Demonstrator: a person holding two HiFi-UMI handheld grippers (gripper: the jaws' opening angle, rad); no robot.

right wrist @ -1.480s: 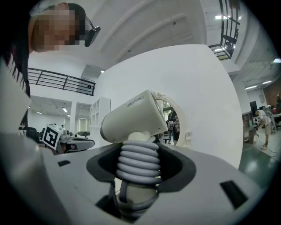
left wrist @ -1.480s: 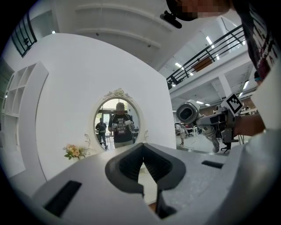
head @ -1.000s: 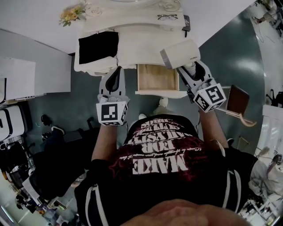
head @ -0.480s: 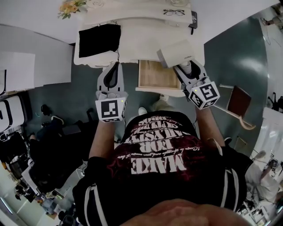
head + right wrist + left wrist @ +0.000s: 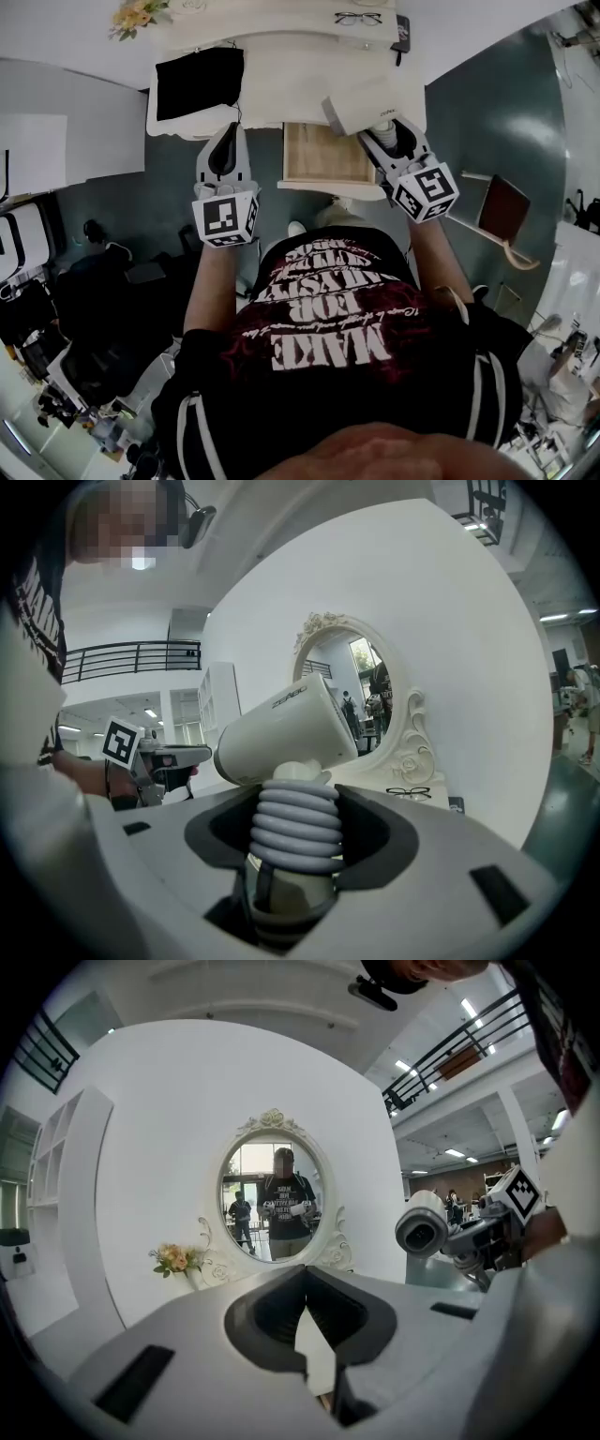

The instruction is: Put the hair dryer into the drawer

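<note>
My right gripper (image 5: 386, 137) is shut on the ribbed handle of a white hair dryer (image 5: 362, 105); its barrel hangs over the right back corner of the open wooden drawer (image 5: 323, 155). In the right gripper view the hair dryer (image 5: 286, 728) stands upright between the jaws, barrel pointing left. My left gripper (image 5: 225, 150) is shut and empty, left of the drawer and just below the tabletop edge. The left gripper view shows its jaws (image 5: 305, 1321) pressed together, with the hair dryer's nozzle (image 5: 420, 1229) at the right.
A white vanity table (image 5: 300, 80) carries a black cloth (image 5: 199, 81), glasses (image 5: 358, 18), a dark phone (image 5: 403, 32) and flowers (image 5: 133, 15). An oval mirror (image 5: 277, 1199) stands behind. A wooden chair (image 5: 502, 216) is at the right.
Both grippers have moved up towards the table. The hair dryer has shifted left, closer over the drawer's right back corner. Both stay shut.
</note>
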